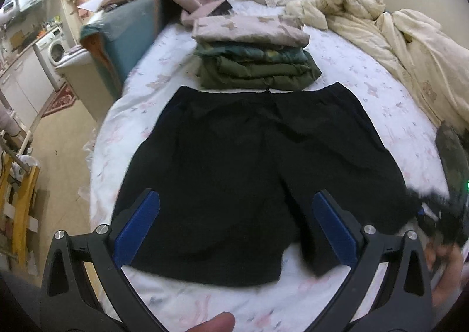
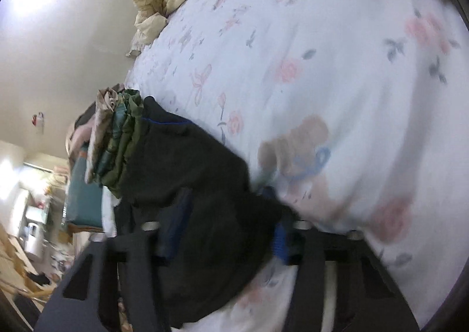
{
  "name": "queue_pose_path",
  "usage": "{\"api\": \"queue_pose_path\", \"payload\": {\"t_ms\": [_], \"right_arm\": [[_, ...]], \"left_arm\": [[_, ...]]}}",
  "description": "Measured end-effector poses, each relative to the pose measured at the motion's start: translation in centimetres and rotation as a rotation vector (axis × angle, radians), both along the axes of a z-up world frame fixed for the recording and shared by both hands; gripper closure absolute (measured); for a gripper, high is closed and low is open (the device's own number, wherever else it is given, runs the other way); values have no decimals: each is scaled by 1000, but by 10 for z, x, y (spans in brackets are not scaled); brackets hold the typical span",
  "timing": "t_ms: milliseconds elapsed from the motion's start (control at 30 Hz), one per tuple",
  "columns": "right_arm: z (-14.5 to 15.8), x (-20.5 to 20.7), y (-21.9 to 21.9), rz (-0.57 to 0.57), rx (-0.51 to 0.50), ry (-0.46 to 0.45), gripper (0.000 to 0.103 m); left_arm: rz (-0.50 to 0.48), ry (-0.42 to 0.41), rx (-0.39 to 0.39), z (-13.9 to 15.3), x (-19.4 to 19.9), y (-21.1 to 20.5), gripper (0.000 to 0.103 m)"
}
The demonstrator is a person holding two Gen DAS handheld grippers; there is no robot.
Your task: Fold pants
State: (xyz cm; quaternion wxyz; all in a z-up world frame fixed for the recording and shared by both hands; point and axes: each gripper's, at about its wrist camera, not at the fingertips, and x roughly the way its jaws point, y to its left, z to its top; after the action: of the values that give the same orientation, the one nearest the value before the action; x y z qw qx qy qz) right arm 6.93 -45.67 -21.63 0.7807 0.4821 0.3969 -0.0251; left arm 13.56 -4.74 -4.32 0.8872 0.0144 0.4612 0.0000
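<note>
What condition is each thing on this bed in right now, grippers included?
black shorts: spread flat, unfolded
clothes stack: folded, piled behind the shorts
cream duvet: crumpled
left gripper: open, above the shorts
right gripper: open, black fabric between its fingers

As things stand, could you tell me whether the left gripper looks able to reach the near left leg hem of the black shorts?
Probably yes. The left gripper hangs open above the black shorts, which lie flat on the bed, and nothing sits between it and that hem.
</note>
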Motion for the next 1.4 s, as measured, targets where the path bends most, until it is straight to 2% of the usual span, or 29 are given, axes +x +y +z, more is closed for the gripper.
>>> {"api": "queue_pose_path", "payload": {"t_ms": [67,200,333,400,467,633,733,767,833,867,900,1000,1100,1167,1300,1400], "right_arm": [[1,-2,-6,1,8,-25,100],[27,-6,-2,52,-48,-103,101],[58,-14,11,95,-113,-171,101],[67,-8,25,162,-104,-226,101],[71,3,44,252,-147,-252,101],[73,14,75,383,-112,-291,101],[68,14,83,420,-98,-283,101],[66,16,88,437,-101,-274,101],[65,17,93,454,-110,-266,101],[65,16,93,459,-109,-265,101],[66,16,95,466,-111,-266,101],[72,16,99,485,-113,-286,101],[82,16,108,525,-124,-326,101],[91,17,122,576,-104,-367,101],[111,19,159,667,-98,-430,101],[130,23,192,735,-98,-480,101]], "left_arm": [[2,10,7,0,29,-11,0],[-57,59,34,-6,92,-48,0],[-75,166,-4,-23,157,-87,0],[-119,208,-14,-35,190,-117,0],[-164,265,-13,-48,211,-144,0],[-226,382,-20,-92,248,-207,1],[-272,428,-25,-110,252,-234,6],[-295,421,-8,-115,253,-243,14],[-331,418,63,-123,253,-251,55],[-346,437,81,-126,253,-252,94],[-354,455,90,-127,252,-251,100],[-407,397,110,-105,249,-238,101],[-481,330,130,-72,241,-218,101],[-498,323,122,-53,236,-199,101],[-534,298,166,-18,230,-147,101],[-515,283,187,-9,235,-113,101]]}}
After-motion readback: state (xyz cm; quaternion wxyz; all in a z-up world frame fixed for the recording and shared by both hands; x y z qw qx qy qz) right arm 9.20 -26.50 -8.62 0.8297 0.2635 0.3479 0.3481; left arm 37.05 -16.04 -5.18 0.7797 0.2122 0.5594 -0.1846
